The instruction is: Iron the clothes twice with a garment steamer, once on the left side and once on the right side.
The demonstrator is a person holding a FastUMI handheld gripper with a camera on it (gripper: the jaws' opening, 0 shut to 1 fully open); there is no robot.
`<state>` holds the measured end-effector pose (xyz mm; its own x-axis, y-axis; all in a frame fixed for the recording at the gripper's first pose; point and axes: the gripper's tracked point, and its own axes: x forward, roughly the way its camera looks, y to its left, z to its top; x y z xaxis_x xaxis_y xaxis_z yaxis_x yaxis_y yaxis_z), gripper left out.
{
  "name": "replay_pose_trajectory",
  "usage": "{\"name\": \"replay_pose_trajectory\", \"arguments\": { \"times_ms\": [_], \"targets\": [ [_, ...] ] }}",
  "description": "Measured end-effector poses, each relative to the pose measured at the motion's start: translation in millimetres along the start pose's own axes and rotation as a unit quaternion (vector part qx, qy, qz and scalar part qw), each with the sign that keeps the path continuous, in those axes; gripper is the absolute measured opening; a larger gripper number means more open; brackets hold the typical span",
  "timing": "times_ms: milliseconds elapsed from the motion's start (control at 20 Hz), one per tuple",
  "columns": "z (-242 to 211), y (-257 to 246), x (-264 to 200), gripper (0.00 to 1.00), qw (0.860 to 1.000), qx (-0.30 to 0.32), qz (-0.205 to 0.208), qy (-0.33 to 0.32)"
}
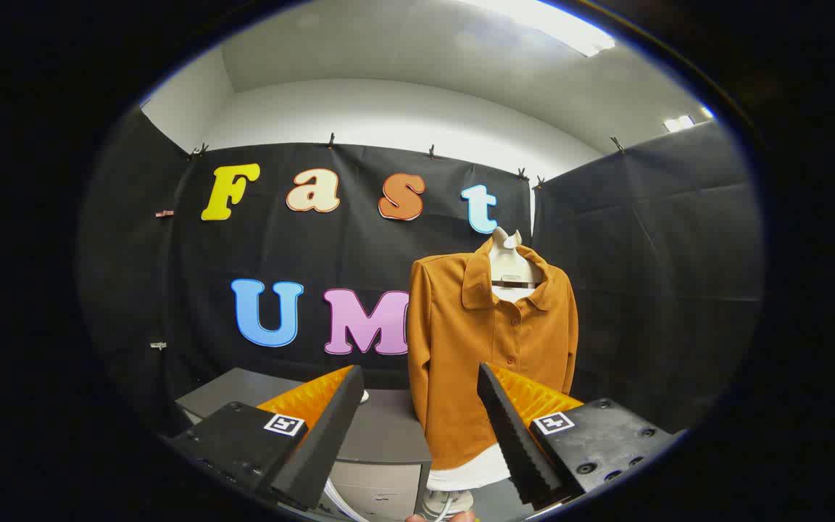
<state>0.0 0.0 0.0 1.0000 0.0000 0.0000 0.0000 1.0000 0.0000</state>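
Observation:
An orange-brown collared shirt (486, 348) hangs buttoned on a white mannequin torso (508, 268), ahead of my fingers and a little right of the gap between them. My gripper (421, 380) is open, with nothing between its fingers. The shirt's lower hem shows between the fingers, with a white layer (472, 475) under it. A white hose or cable (338, 500) runs low between the fingers; the steamer itself I cannot make out.
A grey cabinet (381, 435) with a flat top stands to the left of the shirt, just beyond the left finger. A small white object (364, 396) rests on its top. Black cloth walls close the booth behind and to the right.

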Motion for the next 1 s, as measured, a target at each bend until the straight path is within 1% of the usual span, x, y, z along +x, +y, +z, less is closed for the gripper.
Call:
{"name": "replay_pose_trajectory", "arguments": {
  "times_ms": [850,1000],
  "targets": [
    [-2.4,4.2,1.1,0.98,1.000,0.004,0.001,0.004],
    [-9.2,4.1,3.3,0.98,1.000,0.010,-0.001,0.016]
  ]
}}
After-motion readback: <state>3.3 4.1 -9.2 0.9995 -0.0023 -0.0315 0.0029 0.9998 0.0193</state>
